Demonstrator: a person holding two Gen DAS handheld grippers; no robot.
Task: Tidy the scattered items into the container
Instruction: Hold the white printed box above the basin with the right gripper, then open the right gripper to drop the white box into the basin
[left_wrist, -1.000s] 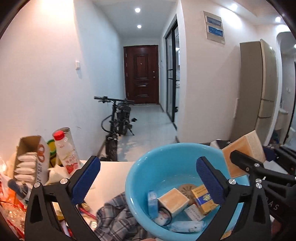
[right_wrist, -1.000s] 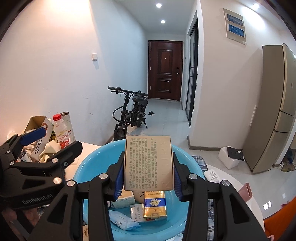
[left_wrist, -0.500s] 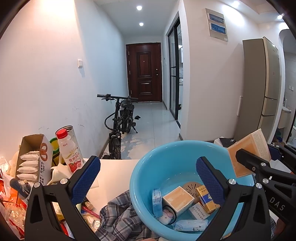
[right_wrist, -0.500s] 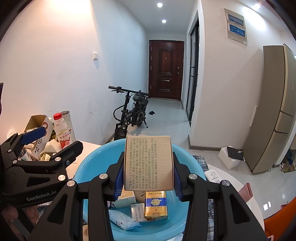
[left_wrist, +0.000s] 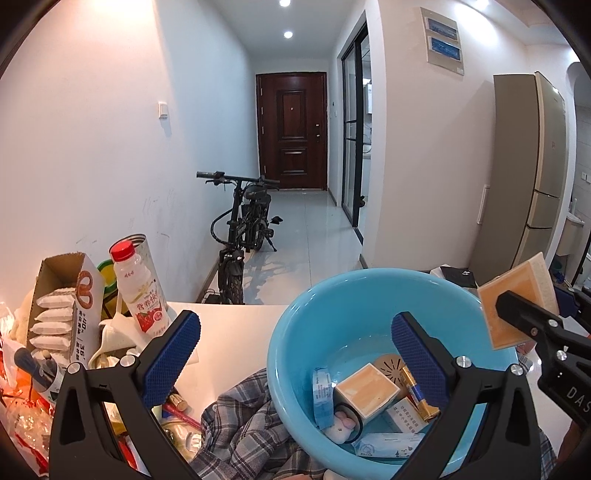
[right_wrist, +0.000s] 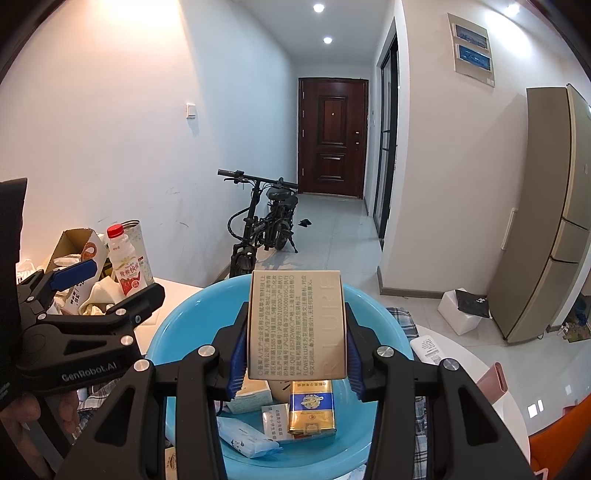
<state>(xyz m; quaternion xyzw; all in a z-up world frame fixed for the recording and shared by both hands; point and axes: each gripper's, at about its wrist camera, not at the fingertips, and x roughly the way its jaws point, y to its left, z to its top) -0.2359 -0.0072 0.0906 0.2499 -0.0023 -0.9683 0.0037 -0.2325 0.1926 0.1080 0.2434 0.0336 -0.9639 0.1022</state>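
The tan box (right_wrist: 298, 325) is covering part of the blue basin (right_wrist: 177, 332) floor and the items beneath it. The plaid cloth (left_wrist: 243, 435) is running under the basin and off the frame's bottom edge.

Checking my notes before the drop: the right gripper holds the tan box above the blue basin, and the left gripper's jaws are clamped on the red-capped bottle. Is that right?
Not quite. The left gripper holds nothing: the left wrist view shows its jaws apart and empty, with the red-capped bottle standing on the table behind them. The rest holds: the right gripper grips the tan box above the blue basin.
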